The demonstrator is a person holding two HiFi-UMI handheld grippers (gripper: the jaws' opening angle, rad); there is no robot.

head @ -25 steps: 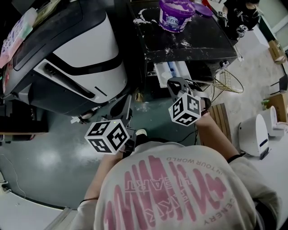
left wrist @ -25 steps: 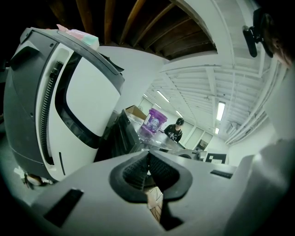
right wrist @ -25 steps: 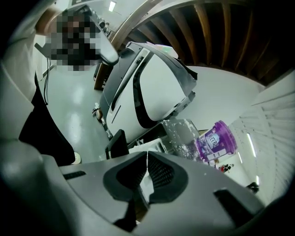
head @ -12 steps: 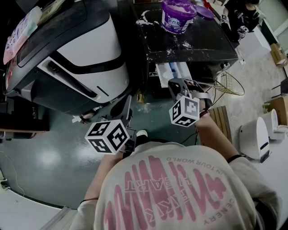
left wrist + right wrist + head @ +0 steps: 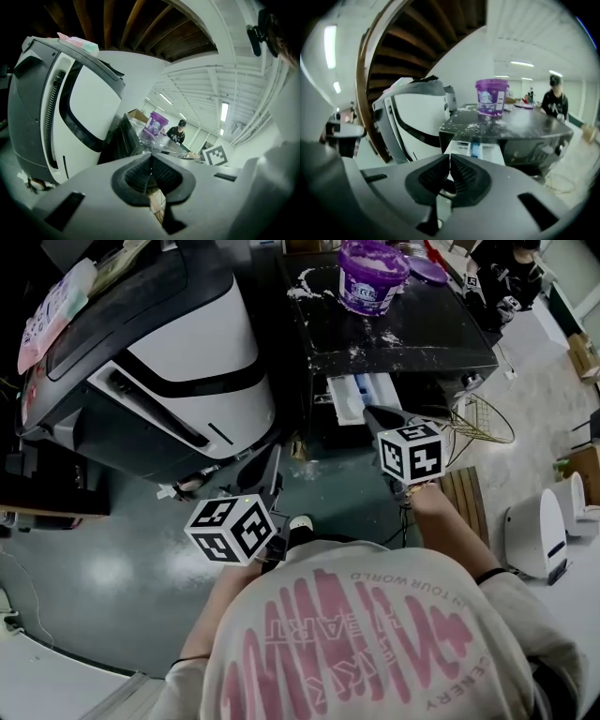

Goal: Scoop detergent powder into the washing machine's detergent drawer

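Pale cloth with pink lettering, the person's shirt (image 5: 375, 643), fills the nearest part of the head view at 6 o'clock. Just beyond it the left gripper (image 5: 270, 457) is held over the green floor (image 5: 112, 559), at 7 o'clock of the detergent drawer (image 5: 359, 395) and well apart from it. In the left gripper view its ribbed pads are seen pressed together, with nothing made out between them. The right gripper (image 5: 380, 416) is held at 5 o'clock of the drawer, its tips near the drawer's outer end; whether they touch it cannot be told. In the right gripper view its pads are closed to a thin slit, and no held thing can be made out. The detergent drawer is seen pulled out of the front of the black washing machine (image 5: 412, 329). Its long axis is laid from 12 to 6 o'clock, with the outer end pointed at 6 o'clock, toward the person. It is seen as a shallow white tray divided lengthwise, with a blue strip down its middle. White powder is scattered over the machine's dark top. At 12 o'clock of the drawer, on that top, a purple tub (image 5: 371, 276) is stood upright, with powder smeared on its rim. A large white and black machine (image 5: 187, 352) is seen at 9 o'clock of the drawer.
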